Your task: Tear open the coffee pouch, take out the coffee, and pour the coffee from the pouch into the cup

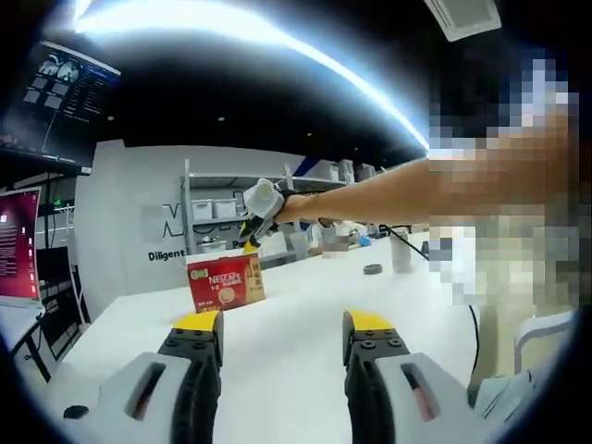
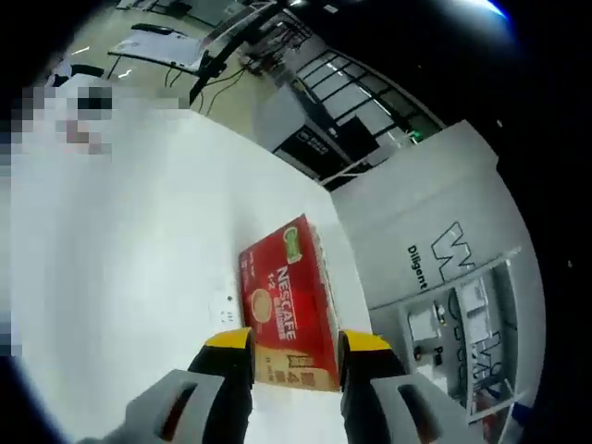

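step in hand is judged to be the reach for the coffee, before any tearing: the right gripper [image 2: 294,347] is seen poised over the near end of the red nescafe box [image 2: 289,310], jaws spread and yellow-tipped, nothing held, while the left gripper [image 1: 282,326] is held back over the white table [image 1: 305,305], jaws likewise spread and empty. the box [image 1: 226,282] is seen lying on the table toward its far left side, printed with a cup picture and apparently still closed. next, a grasp on the box is called for so a pouch can be pulled out; no cup can be made out with certainty.
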